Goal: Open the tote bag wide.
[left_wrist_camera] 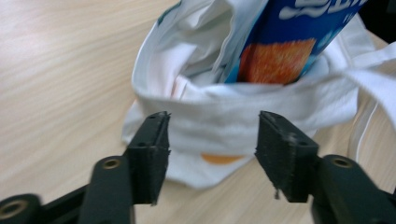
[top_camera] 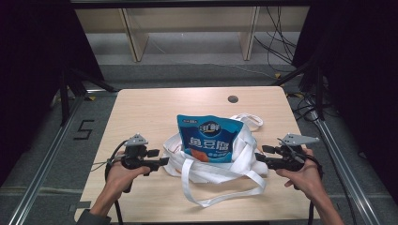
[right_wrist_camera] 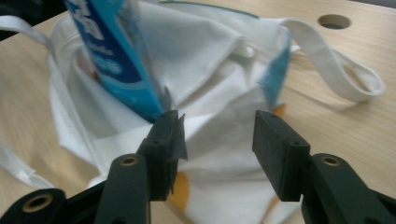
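From above, a blue snack pouch [top_camera: 206, 138] printed 鱼豆腐 stands in a white tote bag [top_camera: 241, 157] mid-counter [top_camera: 141, 108], dark curtains behind. In my left gripper [left_wrist_camera: 212, 140] view, fingers stand apart before the bag; in my right gripper [right_wrist_camera: 217, 140] view likewise, gripping nothing.

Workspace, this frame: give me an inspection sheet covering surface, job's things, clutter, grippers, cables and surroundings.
Surface: light wooden table, round hole near the far edge.
Job's things: white tote bag slumped mid-table; blue snack pouch standing in its mouth; one strap trailing toward the person.
Clutter: nothing seen.
Grippers: left hand-held gripper open at the bag's side; right hand-held gripper open at the opposite side; neither is clamping cloth.
Cables: a bundle on the floor behind.
Surroundings: wooden frame legs, black curtains.
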`<state>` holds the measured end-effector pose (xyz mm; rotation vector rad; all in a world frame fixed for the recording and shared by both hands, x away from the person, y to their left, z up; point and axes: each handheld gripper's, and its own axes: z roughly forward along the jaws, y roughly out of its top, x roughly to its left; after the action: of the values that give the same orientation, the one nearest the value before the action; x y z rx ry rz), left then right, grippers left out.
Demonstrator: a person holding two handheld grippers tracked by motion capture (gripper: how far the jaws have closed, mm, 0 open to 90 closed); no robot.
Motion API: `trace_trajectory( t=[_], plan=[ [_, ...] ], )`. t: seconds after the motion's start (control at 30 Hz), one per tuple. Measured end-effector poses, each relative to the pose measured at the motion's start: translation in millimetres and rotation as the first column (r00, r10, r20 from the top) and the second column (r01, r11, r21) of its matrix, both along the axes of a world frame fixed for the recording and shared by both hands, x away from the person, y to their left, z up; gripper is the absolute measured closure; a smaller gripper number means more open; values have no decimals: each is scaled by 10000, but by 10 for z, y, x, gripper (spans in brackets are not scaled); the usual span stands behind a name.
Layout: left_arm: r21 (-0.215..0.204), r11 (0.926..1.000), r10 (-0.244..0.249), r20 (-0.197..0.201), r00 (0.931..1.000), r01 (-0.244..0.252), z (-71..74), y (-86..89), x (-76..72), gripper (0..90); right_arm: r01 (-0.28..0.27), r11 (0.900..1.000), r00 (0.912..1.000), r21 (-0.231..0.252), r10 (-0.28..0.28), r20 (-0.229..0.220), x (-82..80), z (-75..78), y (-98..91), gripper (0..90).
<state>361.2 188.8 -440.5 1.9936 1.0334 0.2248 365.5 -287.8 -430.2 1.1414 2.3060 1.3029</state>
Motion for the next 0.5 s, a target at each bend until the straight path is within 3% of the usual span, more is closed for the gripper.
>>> trace_trajectory(
  t=[0.03,0.07,0.13,0.2,0.27,0.33,0.37,0.5],
  plan=[
    [176,9998,90,-75,9999,-89,-60,23,-62,379,-73,9997,9999,248,75,-98,0,-10,-29,493],
    [99,9996,248,-116,9996,-247,-112,36,-115,358,280,9996,9996,17,-280,-29,-1,-31,-76,477],
    [228,9992,337,-190,9993,-332,-215,49,-212,329,385,9993,9992,-11,-385,69,-10,-53,-153,460],
    [274,9990,347,-161,9993,-342,-297,47,-312,313,559,9984,9984,-82,-559,-50,-47,-90,-227,451],
    [511,9985,184,-87,9998,-179,-365,40,-381,287,769,9967,9963,263,-758,-401,-121,-127,-242,436],
    [412,9983,426,-161,9990,-419,-466,22,-487,270,912,9958,9954,-95,-914,-294,-179,-190,-283,414],
    [449,9979,472,-163,9988,-464,-503,17,-521,255,1174,9931,9909,-13,-1172,-662,-255,-214,-292,411],
    [805,9964,286,-209,9994,-268,-620,-8,-677,228,1096,9931,9924,-413,-1117,-523,-386,-344,-380,403]
  ],
)
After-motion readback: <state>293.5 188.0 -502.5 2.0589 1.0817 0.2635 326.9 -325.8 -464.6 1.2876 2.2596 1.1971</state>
